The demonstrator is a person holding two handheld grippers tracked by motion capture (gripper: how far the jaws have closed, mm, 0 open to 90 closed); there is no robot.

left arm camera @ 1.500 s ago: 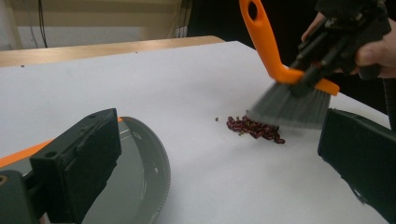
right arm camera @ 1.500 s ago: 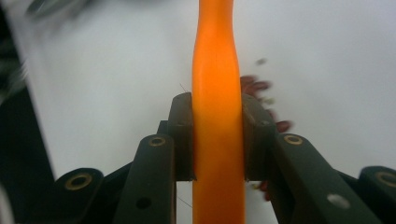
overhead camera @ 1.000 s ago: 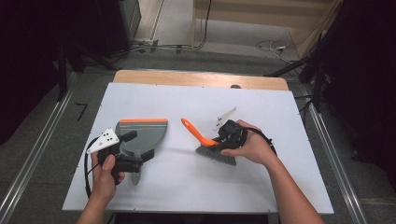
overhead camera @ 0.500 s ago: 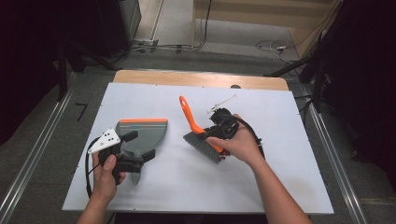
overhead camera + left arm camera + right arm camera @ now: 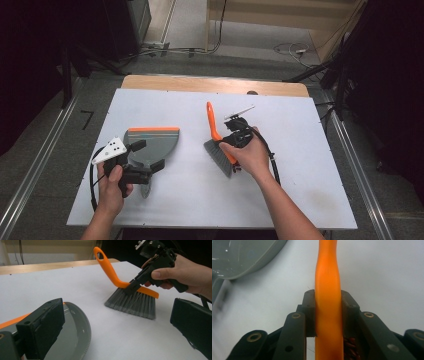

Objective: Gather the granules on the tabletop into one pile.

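Observation:
A hand brush with grey bristles (image 5: 219,156) and an orange handle (image 5: 212,120) stands tilted on the white table, bristles touching the surface, handle pointing away. My right gripper (image 5: 231,142) is shut on the handle just above the bristles; the handle (image 5: 328,277) runs up between its jaws (image 5: 328,312). A grey dustpan (image 5: 152,142) with an orange front edge lies at the left. My left gripper (image 5: 147,156) is open over the pan's near end. From the left gripper (image 5: 118,315) I see the dustpan's rim (image 5: 82,332), the brush (image 5: 135,302) and the right gripper (image 5: 136,283).
The white table top (image 5: 300,190) has a wooden strip (image 5: 210,84) along its far edge. Metal rails (image 5: 35,165) run along both sides on the floor. Cables (image 5: 165,50) lie on the floor beyond the table.
My right gripper has carried the brush away from me and to the left, turning its handle to point away. The left gripper and the dustpan have stayed put.

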